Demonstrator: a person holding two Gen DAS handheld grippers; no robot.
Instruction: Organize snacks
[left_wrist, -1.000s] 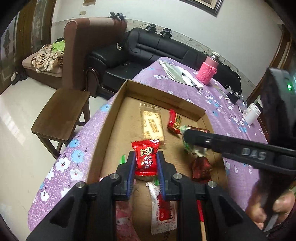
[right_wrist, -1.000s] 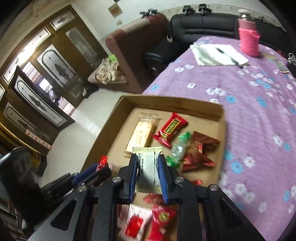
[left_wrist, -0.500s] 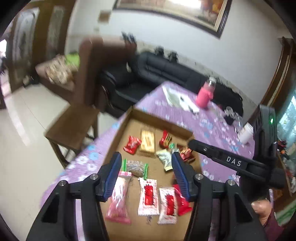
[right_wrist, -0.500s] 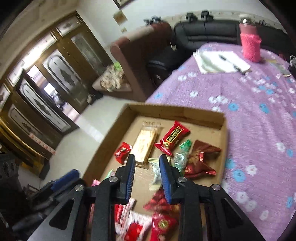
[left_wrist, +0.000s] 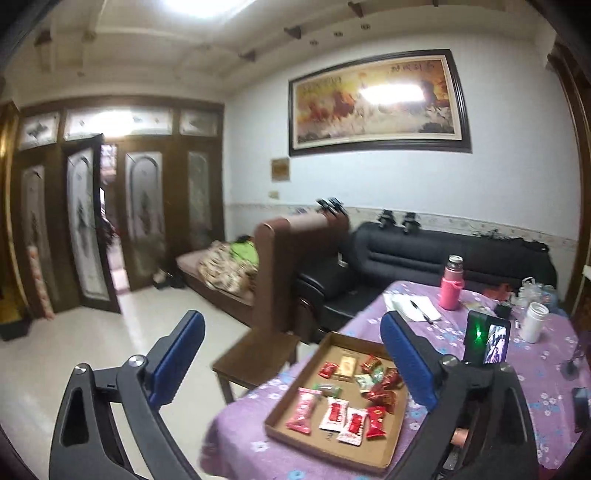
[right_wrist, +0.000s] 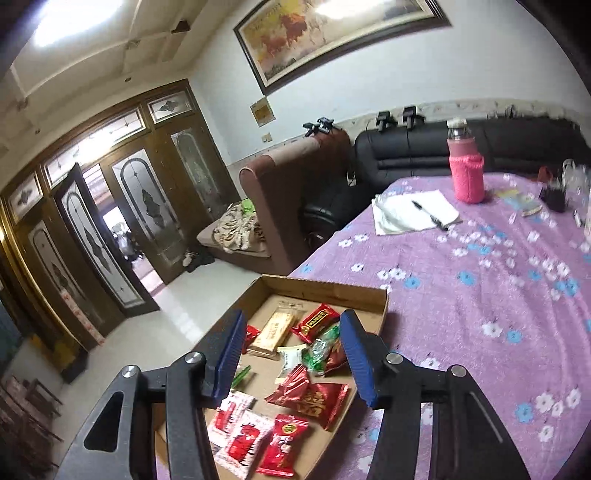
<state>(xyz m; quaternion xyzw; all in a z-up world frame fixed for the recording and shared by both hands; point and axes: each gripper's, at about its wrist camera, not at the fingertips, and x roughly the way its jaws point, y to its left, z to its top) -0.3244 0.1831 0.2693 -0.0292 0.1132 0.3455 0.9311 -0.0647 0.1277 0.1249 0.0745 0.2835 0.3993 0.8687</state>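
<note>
My left wrist view: high, far back, near level. My right wrist view: closer, tilted down. Both share cardboard tray (left_wrist: 275, 416) (right_wrist: 325, 286), purple table (left_wrist: 546, 369) (right_wrist: 480, 280), sofa (left_wrist: 406, 251) (right_wrist: 413, 147).

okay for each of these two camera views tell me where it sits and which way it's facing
Left wrist: behind the left gripper, jaws opening and empty, facing the doors and sofa over the cardboard tray; right gripper's body at right.
Right wrist: behind the right gripper, jaws opening, empty, tilted down at the tray.
Shared: tray, snacks, pink bottle.
</note>
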